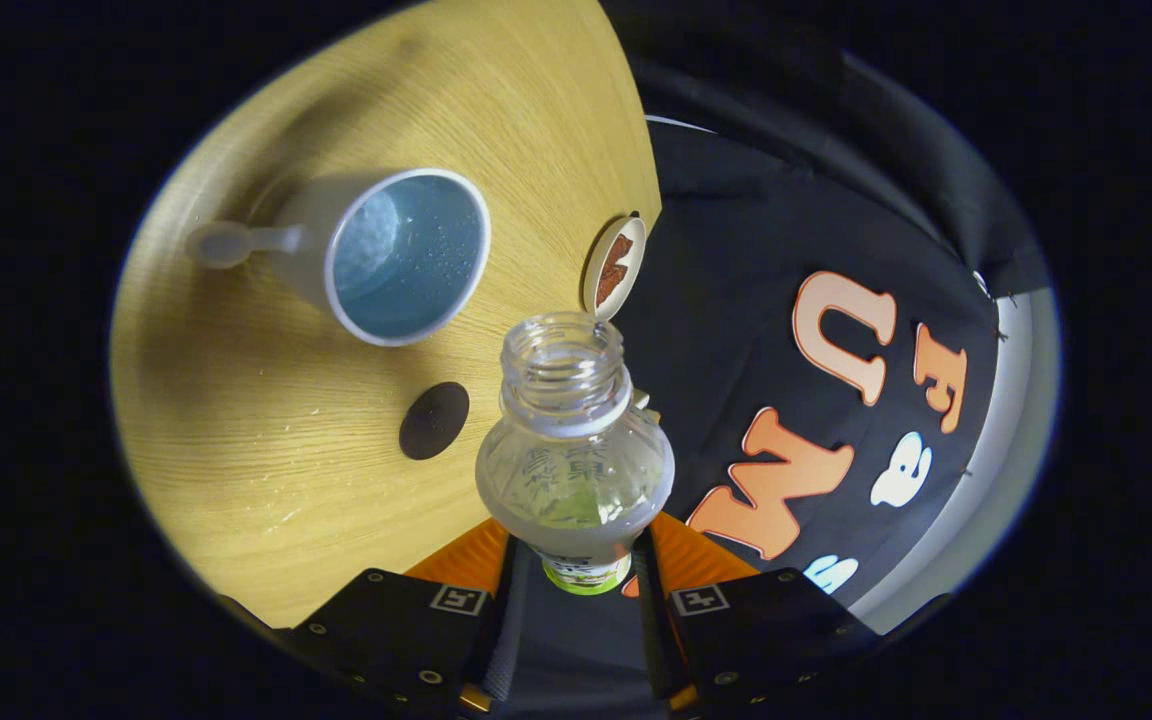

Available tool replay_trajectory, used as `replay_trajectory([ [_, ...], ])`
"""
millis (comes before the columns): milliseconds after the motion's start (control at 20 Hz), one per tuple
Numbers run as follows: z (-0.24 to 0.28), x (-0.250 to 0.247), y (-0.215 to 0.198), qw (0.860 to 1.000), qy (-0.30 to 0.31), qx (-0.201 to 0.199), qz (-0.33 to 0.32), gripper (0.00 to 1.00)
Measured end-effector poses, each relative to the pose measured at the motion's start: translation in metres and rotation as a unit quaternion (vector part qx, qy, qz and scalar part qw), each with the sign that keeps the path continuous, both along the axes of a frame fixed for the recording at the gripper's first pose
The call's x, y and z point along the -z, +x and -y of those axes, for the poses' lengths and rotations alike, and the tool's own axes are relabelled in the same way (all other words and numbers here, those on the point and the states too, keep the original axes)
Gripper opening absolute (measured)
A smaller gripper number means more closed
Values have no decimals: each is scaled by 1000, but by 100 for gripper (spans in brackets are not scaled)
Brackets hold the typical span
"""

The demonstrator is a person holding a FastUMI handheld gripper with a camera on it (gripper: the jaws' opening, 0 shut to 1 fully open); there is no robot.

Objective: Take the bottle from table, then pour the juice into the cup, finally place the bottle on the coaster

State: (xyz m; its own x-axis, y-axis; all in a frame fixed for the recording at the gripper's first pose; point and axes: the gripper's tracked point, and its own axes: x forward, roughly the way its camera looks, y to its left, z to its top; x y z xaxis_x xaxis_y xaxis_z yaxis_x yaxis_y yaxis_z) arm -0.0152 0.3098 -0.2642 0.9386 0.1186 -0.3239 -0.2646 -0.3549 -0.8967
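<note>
My gripper [576,545] is shut on a clear plastic bottle [574,450], its orange fingers [464,558] pressing on both sides of the lower body. The bottle has no cap, and its open mouth points away from me. The whole scene looks tilted, so the bottle is held at a slant above the wooden table [266,460]. A white cup [406,255] with a blue inside stands beyond the fingers and to the left of the bottle's mouth, its handle turned away; the inside glistens wet. A small dark round disc [433,420] lies on the table between the cup and the bottle.
A round white piece with a reddish-brown pattern [614,268] sits at the table's edge, just beyond the bottle's mouth. Past that edge hangs the booth's black cloth wall [736,330].
</note>
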Motion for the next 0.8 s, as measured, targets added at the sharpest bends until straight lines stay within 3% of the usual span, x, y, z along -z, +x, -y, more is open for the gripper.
replay_trajectory([
  [250,7,3,9,992,113,46,-36,52],
  [350,10,13,11,979,172,83,-68,52],
  [500,3,8,14,958,249,102,-96,53],
  [600,1,9,23,935,310,123,-123,52],
  [800,0,7,40,861,446,166,-180,53],
])
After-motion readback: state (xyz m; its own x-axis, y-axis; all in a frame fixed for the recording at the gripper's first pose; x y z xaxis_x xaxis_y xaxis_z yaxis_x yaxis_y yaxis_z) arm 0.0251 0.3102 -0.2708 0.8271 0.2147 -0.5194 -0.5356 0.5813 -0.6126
